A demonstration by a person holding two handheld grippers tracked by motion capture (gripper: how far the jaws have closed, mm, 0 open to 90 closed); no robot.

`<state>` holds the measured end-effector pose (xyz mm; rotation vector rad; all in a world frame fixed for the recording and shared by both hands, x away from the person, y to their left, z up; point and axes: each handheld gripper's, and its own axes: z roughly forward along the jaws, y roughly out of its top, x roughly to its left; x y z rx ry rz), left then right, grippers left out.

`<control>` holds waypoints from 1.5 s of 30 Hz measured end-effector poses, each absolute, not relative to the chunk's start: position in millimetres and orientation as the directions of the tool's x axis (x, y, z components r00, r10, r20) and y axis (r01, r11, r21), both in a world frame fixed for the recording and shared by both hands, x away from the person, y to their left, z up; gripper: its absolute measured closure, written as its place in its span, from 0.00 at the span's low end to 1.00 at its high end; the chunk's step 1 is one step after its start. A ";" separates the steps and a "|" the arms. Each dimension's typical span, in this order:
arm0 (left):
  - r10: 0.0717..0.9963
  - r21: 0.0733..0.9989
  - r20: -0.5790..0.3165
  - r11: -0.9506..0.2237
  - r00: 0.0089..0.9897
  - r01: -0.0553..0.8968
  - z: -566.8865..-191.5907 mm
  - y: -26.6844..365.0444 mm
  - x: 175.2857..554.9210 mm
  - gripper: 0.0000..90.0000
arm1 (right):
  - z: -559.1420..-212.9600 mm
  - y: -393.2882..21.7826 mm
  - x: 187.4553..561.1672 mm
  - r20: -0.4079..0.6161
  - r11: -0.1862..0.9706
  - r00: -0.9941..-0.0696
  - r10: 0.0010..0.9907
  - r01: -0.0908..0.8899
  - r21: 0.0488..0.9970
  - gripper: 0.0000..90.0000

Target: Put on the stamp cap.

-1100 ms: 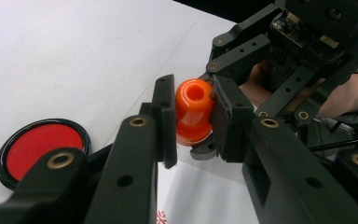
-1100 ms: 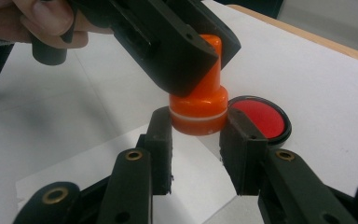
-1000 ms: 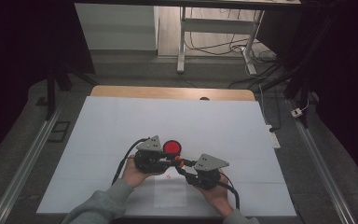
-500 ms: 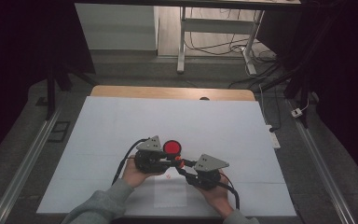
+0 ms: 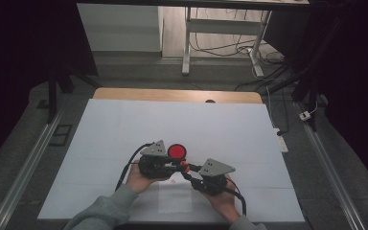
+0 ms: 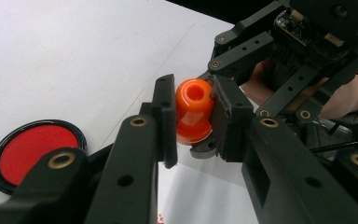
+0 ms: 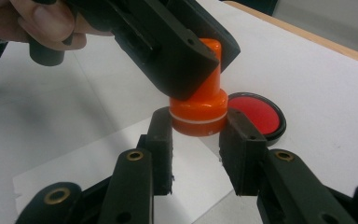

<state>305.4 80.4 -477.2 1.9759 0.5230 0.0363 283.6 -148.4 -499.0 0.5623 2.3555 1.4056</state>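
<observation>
Together, both grippers pinch one orange stamp (image 7: 200,102) above the white table (image 5: 124,129), near its front edge and about midway along it. The left gripper (image 6: 193,116) has its jaws pressed on the stamp's narrower handle end, whose hollow top faces that gripper's camera. The right gripper (image 7: 196,135) clamps the wider base, ringed by a thin white line, with a pad on either side. In the high view the left gripper (image 5: 176,166) and right gripper (image 5: 188,172) meet tip to tip, each held in a hand (image 5: 139,177). A round red ink pad (image 5: 176,151) in a black rim lies on the table just behind the grippers. Below the stamp rests a small sheet of white paper (image 5: 175,199), close to the front edge.
</observation>
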 end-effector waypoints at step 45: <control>0.392 0.860 -0.195 -0.372 0.899 0.349 -482.0 76.3 304.9 0.80 | -504.7 -149.8 285.7 -0.076 0.439 -0.867 0.492 0.171 0.882 0.71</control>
